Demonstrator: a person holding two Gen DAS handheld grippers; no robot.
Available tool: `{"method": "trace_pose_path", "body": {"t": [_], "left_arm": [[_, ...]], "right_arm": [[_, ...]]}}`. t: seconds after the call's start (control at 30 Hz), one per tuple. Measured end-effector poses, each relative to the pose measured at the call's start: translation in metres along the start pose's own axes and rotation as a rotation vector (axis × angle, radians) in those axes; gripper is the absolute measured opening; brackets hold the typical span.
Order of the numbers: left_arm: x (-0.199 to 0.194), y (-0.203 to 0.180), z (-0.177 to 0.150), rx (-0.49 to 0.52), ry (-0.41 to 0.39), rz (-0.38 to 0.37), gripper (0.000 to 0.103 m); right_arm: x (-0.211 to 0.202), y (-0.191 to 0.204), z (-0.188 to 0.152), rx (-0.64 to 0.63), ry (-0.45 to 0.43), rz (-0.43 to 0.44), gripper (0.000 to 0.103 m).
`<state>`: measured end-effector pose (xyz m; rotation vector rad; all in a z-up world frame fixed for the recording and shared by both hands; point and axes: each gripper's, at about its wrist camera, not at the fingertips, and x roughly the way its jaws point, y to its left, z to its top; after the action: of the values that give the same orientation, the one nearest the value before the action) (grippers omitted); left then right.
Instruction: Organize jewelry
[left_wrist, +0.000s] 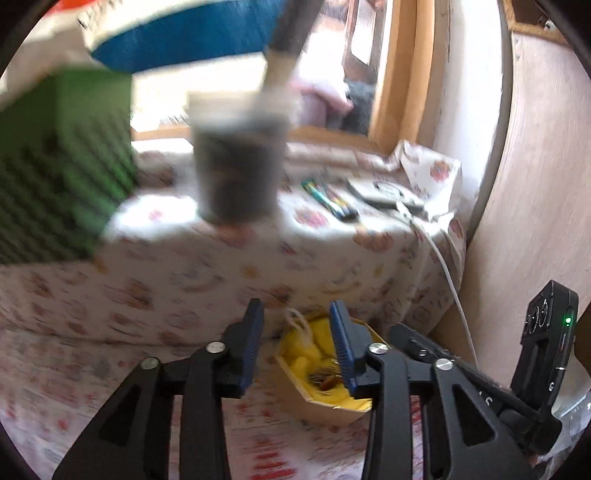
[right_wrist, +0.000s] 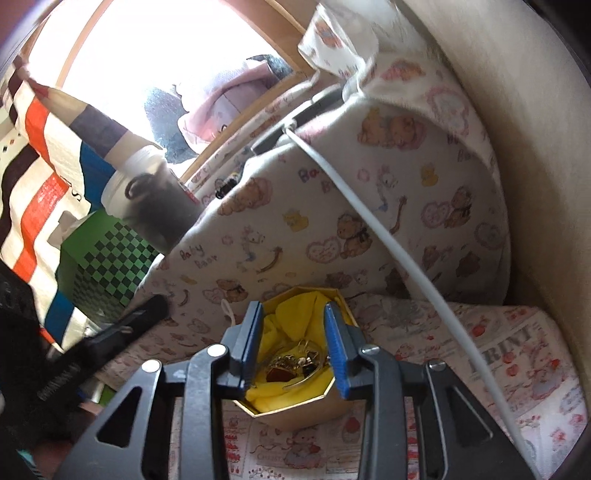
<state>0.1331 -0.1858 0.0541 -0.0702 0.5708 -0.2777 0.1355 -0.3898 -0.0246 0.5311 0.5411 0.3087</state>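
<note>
An octagonal cardboard box (right_wrist: 295, 410) lined with yellow cloth (right_wrist: 291, 314) sits on the patterned cloth. It holds a heap of gold jewelry (right_wrist: 295, 363). My right gripper (right_wrist: 293, 349) is open, its blue pads either side of the box above the jewelry. In the left wrist view the same box (left_wrist: 325, 406) with jewelry (left_wrist: 325, 376) lies just right of my open, empty left gripper (left_wrist: 297, 349). The right gripper's body (left_wrist: 480, 398) shows at the lower right there.
A raised surface draped in teddy-bear cloth (left_wrist: 258, 258) stands behind the box. On it are a dark cup with a white lid (left_wrist: 236, 166), markers (left_wrist: 328, 199) and a flat device (left_wrist: 388, 192). A white cable (right_wrist: 406, 258) hangs down. A green checkered box (right_wrist: 107, 262) is at left.
</note>
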Motion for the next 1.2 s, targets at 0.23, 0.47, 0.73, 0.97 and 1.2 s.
{"method": "trace_pose_path", "body": {"t": [0.23,0.47,0.73,0.97,1.2], "left_arm": [[-0.085,0.032,0.015,0.085,-0.229,0.203,0.088],[-0.147,0.053,0.01,0.108,-0.353,0.256,0.103],[-0.172,0.075,-0.013,0.091,-0.406,0.259,0.103],[-0.147,0.095,-0.052,0.117,-0.413,0.31,0.103],[-0.112,0.127,-0.079,0.089,-0.342,0.316,0.103]], "right_arm": [[-0.032,0.041,-0.001,-0.135,-0.122,-0.023,0.058],[-0.064,0.082,-0.005,-0.234,-0.226,-0.039,0.094],[-0.083,0.114,-0.022,-0.337,-0.321,-0.078,0.103],[-0.062,0.128,-0.053,-0.436,-0.312,-0.136,0.103],[-0.033,0.125,-0.073,-0.498,-0.27,-0.197,0.103]]}}
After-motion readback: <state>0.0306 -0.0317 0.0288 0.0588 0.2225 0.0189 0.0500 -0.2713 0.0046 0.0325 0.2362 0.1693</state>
